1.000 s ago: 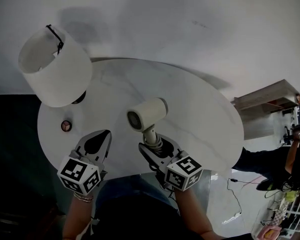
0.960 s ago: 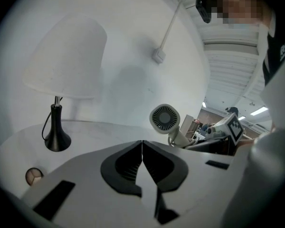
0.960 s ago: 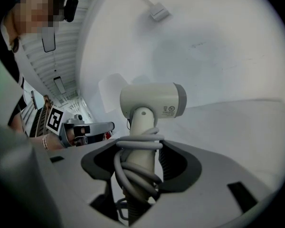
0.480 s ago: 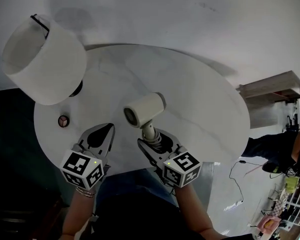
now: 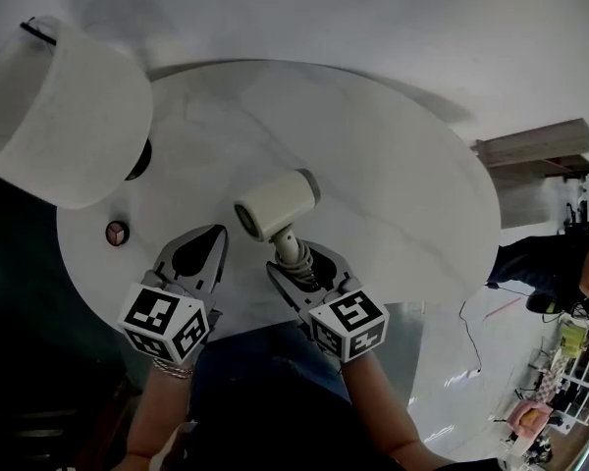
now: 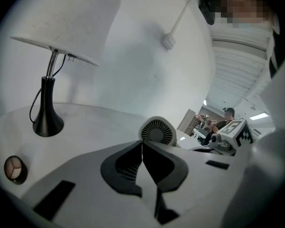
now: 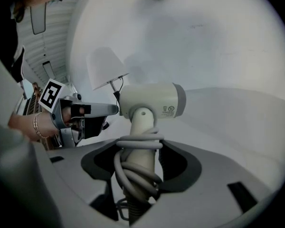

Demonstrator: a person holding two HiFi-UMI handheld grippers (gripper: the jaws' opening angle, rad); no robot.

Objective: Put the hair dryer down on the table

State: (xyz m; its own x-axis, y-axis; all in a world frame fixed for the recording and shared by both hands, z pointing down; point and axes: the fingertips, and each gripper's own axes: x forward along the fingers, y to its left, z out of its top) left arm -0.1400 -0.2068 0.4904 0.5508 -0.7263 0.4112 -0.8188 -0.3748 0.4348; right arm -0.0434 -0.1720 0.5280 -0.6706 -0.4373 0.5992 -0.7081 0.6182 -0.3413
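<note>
I am holding the cream plastic hair dryer (image 5: 275, 204) upright, its cord-wrapped handle pinched in my right tongs (image 5: 296, 268), above the round white bench (image 5: 393, 184), not yet set down, my left tongs (image 5: 198, 263) pressed together and empty alongside.

A workroom dressed up as a home corner: a round white table (image 5: 393, 184) and shaded lamp (image 6: 52, 56) against a bare wall (image 5: 373, 18), with cluttered wire racks (image 5: 581, 376) (another person (image 5: 540, 268) beside them) and ceiling strip lights (image 6: 259, 116) beyond.

Left gripper (image 5: 216, 234), right gripper (image 5: 296, 263): grey shells, black-lined fingers (image 6: 118, 167), black-white marker cubes (image 5: 165, 320); bracelet (image 5: 172, 368) on left wrist.
</note>
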